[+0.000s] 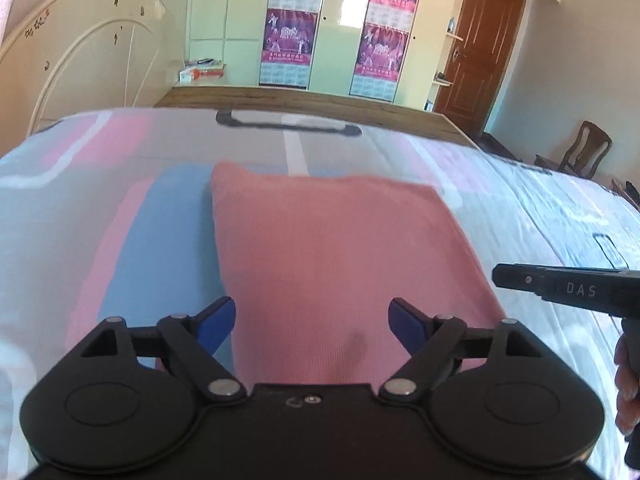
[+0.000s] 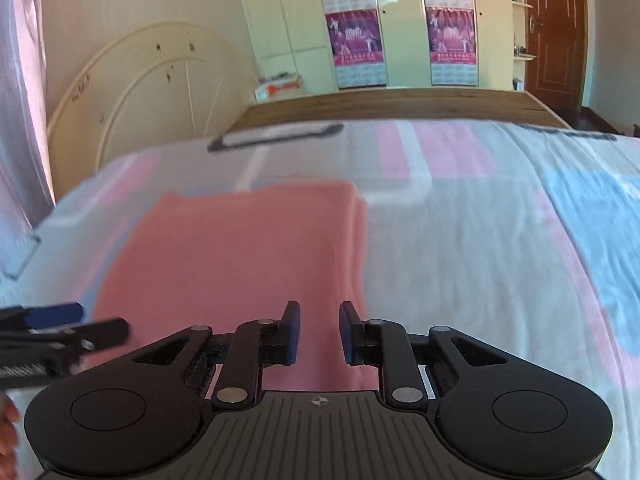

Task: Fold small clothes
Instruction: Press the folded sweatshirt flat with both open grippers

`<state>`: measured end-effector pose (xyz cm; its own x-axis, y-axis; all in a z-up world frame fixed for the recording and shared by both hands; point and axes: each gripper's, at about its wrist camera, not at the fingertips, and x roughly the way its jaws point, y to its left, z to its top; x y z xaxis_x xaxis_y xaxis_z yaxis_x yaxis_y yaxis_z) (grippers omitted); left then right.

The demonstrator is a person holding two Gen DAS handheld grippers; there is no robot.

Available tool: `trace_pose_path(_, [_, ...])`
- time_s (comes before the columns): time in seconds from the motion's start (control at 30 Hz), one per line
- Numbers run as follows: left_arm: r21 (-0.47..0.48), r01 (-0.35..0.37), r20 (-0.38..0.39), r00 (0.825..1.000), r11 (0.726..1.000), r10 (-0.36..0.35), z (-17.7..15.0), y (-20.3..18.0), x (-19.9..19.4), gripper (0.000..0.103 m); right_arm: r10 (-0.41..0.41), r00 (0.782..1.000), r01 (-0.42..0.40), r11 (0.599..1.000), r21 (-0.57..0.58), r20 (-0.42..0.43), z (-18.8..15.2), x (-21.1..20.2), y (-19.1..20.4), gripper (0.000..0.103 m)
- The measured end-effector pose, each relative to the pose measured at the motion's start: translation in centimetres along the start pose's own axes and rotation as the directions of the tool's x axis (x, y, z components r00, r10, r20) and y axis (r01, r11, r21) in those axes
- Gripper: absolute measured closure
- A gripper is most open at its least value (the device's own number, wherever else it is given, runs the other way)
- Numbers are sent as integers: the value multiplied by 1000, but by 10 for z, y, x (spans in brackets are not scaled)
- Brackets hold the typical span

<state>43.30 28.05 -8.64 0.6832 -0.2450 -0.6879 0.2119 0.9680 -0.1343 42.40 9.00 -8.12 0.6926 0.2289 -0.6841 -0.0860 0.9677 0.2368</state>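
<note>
Bed (image 1: 100, 208) under a sheet banded pink, blue and white. Arched cream headboard (image 1: 92, 60) at left, small dark marks on it. Wooden board (image 1: 304, 100) along the bed's far edge. Pale green wardrobe (image 1: 240, 20) behind, carrying four magenta calendars (image 1: 288, 48). Boxes (image 1: 202, 70) stacked beside the wardrobe foot. Brown door (image 1: 484, 48) at right, small shelves (image 1: 456, 32) next to it. Wooden chair (image 1: 584, 152) far right.

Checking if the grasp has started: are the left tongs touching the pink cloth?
Cannot tell. The left wrist view shows the open left tongs over the pink cloth, contact or gap unclear; the right wrist view blurs them.
</note>
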Motion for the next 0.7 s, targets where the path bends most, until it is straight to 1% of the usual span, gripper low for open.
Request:
trace_pose_path(0.07, [3,-13,-9,1000,1000,13,5,-1,14,18,-2,1000,2,1000,2,2,9,13,6,82])
trace_pose_path(0.13, [21,-32,-32,999,999,33,7,-1,31,14,-23,1000,23,1000,-12,-5,13,28,13,82])
trace_pose_path(0.2, [41,-60,-51,997,997,62,8,1,46,12,-44,998,44,999,-19,-35,13,44,17,82])
trace_pose_path(0.23, [42,-58,-64,996,997,60,7,3,53,11,-61,996,59,998,-29,-60,11,54,17,82])
trace_pose_path(0.27, [32,-50,-70,996,998,52,6,5,57,7,-80,993,77,996,-38,-87,9,65,16,82])
trace_pose_path(0.3, [13,-36,-81,996,999,37,5,9,60,7,-85,991,81,996,-42,-102,6,74,15,82])
trace_pose_path(0.33, [-9,-27,-91,996,1000,26,4,12,61,7,-88,991,83,995,-51,-98,3,77,15,82])
trace_pose_path(0.4, [-36,-17,-102,995,999,13,5,15,63,6,-92,991,86,994,-67,-96,4,80,15,82])
trace_pose_path(0.5, [-23,-30,-114,993,999,27,9,13,63,4,-84,990,78,995,-65,-109,7,79,13,82])
trace_pose_path(0.6, [-24,-41,-139,990,999,37,12,12,55,1,-40,996,37,998,-42,-79,9,58,11,82])
trace_pose_path(0.67, [-24,-54,-157,986,998,49,10,11,50,1,-43,998,40,997,-65,-54,1,39,12,82])
trace_pose_path(0.7, [-30,-63,-168,984,998,57,9,10,48,1,-43,997,39,996,-76,-57,-5,32,11,82])
